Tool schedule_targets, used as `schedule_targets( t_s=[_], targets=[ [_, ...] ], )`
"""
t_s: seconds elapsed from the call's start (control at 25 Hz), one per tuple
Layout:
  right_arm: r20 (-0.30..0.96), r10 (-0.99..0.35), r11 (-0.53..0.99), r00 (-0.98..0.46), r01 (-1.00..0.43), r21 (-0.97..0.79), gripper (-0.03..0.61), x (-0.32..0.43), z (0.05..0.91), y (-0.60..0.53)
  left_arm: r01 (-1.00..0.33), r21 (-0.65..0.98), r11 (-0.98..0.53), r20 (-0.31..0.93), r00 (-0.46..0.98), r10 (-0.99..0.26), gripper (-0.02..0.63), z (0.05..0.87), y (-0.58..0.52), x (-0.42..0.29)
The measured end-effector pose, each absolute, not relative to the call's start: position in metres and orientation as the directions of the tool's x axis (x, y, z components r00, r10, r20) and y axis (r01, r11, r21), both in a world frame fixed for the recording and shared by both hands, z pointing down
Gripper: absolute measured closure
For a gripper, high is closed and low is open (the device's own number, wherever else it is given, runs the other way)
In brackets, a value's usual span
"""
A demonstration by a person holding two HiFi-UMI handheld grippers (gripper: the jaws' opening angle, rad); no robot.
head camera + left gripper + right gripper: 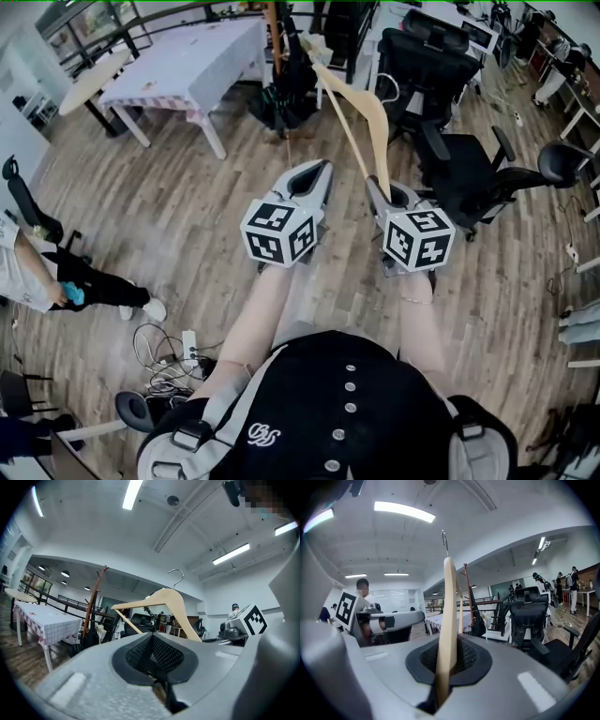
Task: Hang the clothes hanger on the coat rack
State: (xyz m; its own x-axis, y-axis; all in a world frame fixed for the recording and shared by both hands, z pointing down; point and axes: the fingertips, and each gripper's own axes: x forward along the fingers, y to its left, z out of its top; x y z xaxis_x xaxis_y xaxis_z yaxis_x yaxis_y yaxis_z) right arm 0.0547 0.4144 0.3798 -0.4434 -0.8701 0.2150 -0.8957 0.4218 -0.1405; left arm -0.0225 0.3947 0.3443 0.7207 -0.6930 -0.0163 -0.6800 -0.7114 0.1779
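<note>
At far left of the head view, a cloth-covered table. Just right of it, against dark clutter, the coat rack, upright and well apart from both tools. Next, the left gripper: pads pressed together, nothing between them, level beside its partner. Then the clothes hanger, pale wood, up in the air, slanting from the right gripper toward the rack, wire hook at the top. Clamps fully on the tip of one wooden arm, pads tight against the wood, tilted slightly downward. Farther right, black office chairs.

Probably handles light and rigid: no sag along the arm, no give under the pads. Smooth finished wood, though, so likely to pivot or slip when pinched at one end, with the hook far from the grip. Better taken nearer the shoulder below the hook, or steadied with the empty left gripper, before reaching for the rack. Needs the hook's opening turned toward the rack first.
</note>
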Motion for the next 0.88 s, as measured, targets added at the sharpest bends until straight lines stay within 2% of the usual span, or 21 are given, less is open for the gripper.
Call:
schedule_targets(
  t_s=[0.88],
  targets=[
    [0.193, -0.9, 0.352, -0.392, -0.912, -0.212, 0.583, 0.004, 0.4, 0.361, -0.648, 0.194, -0.737, -0.002, 0.751, -0.66, 0.615, 0.364, 0.339, -0.066]
  ],
)
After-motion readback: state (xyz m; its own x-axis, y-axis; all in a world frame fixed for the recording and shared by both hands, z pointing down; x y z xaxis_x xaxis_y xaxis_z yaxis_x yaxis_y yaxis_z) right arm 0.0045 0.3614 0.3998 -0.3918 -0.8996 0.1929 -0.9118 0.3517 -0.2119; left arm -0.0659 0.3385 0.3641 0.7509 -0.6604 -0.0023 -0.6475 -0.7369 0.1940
